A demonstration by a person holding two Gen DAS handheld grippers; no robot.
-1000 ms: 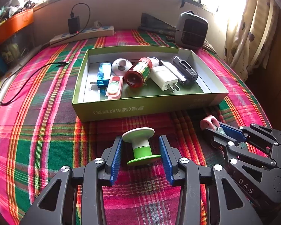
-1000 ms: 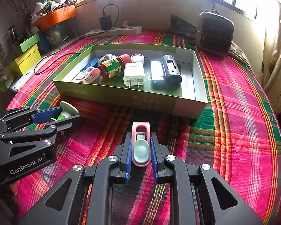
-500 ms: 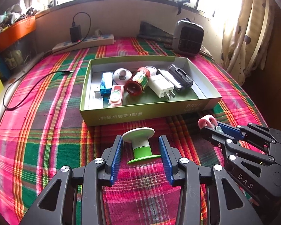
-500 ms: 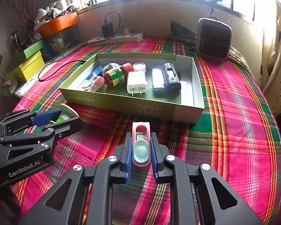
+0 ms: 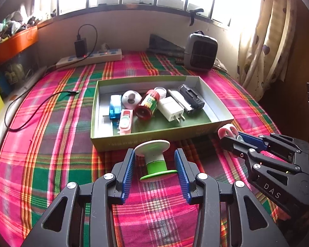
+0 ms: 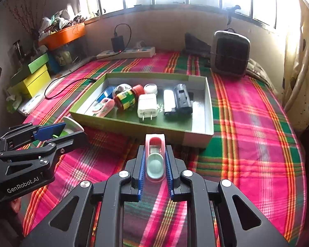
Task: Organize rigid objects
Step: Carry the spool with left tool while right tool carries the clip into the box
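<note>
My left gripper (image 5: 154, 152) is shut on a white-and-green spool (image 5: 155, 162), its flanges pressed between the blue pads, held above the plaid cloth. My right gripper (image 6: 155, 148) is shut on a pink-and-mint clip-like gadget (image 6: 155, 164). The two grippers hang side by side in front of the shallow green box (image 5: 113, 141), close to its front wall. The box holds a second pink gadget (image 5: 126, 121), a red can (image 5: 147, 107), a white charger (image 5: 171, 109), a black device (image 5: 191, 98) and several other small items. The right gripper (image 5: 229, 132) shows at the right of the left wrist view, the left gripper (image 6: 61, 130) at the left of the right wrist view.
A power strip (image 5: 90, 58) with a black adapter and a small grey heater (image 5: 200, 51) stand by the back wall. A black cable (image 5: 31, 111) lies on the cloth left of the box. Coloured boxes (image 6: 35, 76) stack at the left; a curtain (image 5: 263, 41) hangs at the right.
Both grippers have risen together with the spool and the pink gadget still held. The box and the bed now look farther off and lower in both views.
</note>
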